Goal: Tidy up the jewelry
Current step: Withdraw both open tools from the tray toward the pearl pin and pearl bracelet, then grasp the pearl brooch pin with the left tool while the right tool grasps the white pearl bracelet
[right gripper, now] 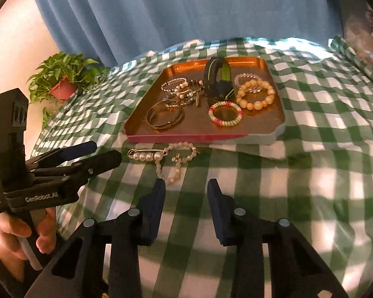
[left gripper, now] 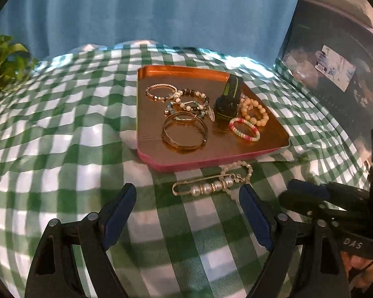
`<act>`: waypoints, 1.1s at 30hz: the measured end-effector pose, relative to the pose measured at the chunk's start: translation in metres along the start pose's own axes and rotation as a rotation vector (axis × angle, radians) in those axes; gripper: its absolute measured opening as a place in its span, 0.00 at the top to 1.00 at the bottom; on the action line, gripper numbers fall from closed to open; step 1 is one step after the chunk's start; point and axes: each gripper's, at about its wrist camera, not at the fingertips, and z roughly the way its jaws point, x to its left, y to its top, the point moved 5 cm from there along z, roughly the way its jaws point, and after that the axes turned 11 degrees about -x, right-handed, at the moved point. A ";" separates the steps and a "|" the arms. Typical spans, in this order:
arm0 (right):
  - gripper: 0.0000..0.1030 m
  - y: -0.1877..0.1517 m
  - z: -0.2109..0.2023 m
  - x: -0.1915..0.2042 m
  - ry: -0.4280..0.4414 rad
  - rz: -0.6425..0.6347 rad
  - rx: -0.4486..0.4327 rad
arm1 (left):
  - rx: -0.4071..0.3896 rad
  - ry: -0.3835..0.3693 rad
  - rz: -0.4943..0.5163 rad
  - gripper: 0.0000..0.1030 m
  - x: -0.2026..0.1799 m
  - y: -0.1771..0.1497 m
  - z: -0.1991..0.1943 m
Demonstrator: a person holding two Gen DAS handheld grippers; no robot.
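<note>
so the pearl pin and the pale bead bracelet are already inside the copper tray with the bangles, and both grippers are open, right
Not quite. The pearl pin and pale bead bracelet lie on the checked cloth, just outside the copper tray, as the left wrist view shows. The left gripper and right gripper are open.

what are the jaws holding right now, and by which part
Nothing: the left gripper and right gripper are open and empty, short of the pearl pin.
</note>
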 end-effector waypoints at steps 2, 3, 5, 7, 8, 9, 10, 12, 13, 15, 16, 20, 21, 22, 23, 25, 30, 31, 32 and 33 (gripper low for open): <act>0.73 0.003 0.011 0.002 0.005 -0.009 0.016 | 0.023 0.009 0.040 0.19 -0.001 -0.001 0.009; 0.74 0.004 0.018 0.005 0.006 -0.020 0.026 | 0.027 0.019 0.060 0.20 -0.002 -0.002 0.012; 0.76 0.005 0.027 0.009 0.009 -0.034 0.034 | 0.058 0.007 0.067 0.30 -0.003 -0.006 0.022; 0.78 0.005 0.035 0.014 0.008 -0.055 0.043 | 0.076 -0.017 0.055 0.35 -0.004 -0.009 0.029; 0.80 0.005 0.040 0.016 0.001 -0.065 0.052 | 0.079 -0.020 0.053 0.36 -0.005 -0.008 0.030; 0.82 0.004 0.043 0.017 0.002 -0.064 0.060 | 0.082 -0.028 0.049 0.37 -0.005 -0.007 0.031; 0.82 0.003 0.046 0.017 0.010 -0.059 0.067 | 0.083 -0.039 0.038 0.44 -0.004 -0.005 0.031; 0.84 0.002 0.049 0.019 0.000 -0.075 0.066 | 0.080 -0.047 0.026 0.61 -0.002 -0.004 0.031; 0.85 0.002 0.050 0.021 -0.008 -0.088 0.065 | 0.087 -0.061 0.014 0.73 -0.002 -0.004 0.030; 0.92 0.002 0.050 0.022 -0.039 -0.120 0.057 | 0.094 -0.087 -0.010 0.91 -0.002 -0.006 0.028; 0.94 0.001 0.050 0.021 -0.044 -0.128 0.052 | 0.108 -0.096 -0.016 1.00 -0.002 -0.008 0.028; 0.96 -0.001 0.043 0.015 -0.054 -0.127 0.053 | 0.111 -0.097 -0.007 1.00 -0.010 -0.021 0.009; 0.96 -0.004 0.038 0.010 -0.069 -0.131 0.051 | 0.106 -0.108 -0.014 1.00 -0.012 -0.024 0.002; 0.96 -0.005 0.035 0.007 -0.076 -0.130 0.050 | 0.101 -0.109 -0.012 1.00 -0.014 -0.026 -0.002; 0.96 -0.007 0.028 -0.001 -0.090 -0.122 0.049 | 0.093 -0.100 0.014 0.97 -0.017 -0.027 -0.005; 0.96 -0.010 0.019 -0.013 -0.114 -0.113 0.046 | 0.121 -0.057 0.064 0.88 -0.022 -0.029 0.002; 0.96 -0.009 0.000 -0.050 -0.203 -0.085 0.021 | 0.138 -0.119 -0.080 0.41 -0.026 -0.019 0.012; 0.96 -0.008 -0.004 -0.055 -0.202 -0.067 0.016 | 0.130 -0.135 -0.083 0.41 -0.030 -0.018 0.012; 0.96 -0.005 -0.007 -0.061 -0.198 -0.042 0.009 | 0.133 -0.145 -0.059 0.41 -0.039 -0.017 0.014; 0.96 -0.004 -0.008 -0.062 -0.202 -0.040 0.002 | 0.141 -0.158 -0.035 0.41 -0.047 -0.017 0.015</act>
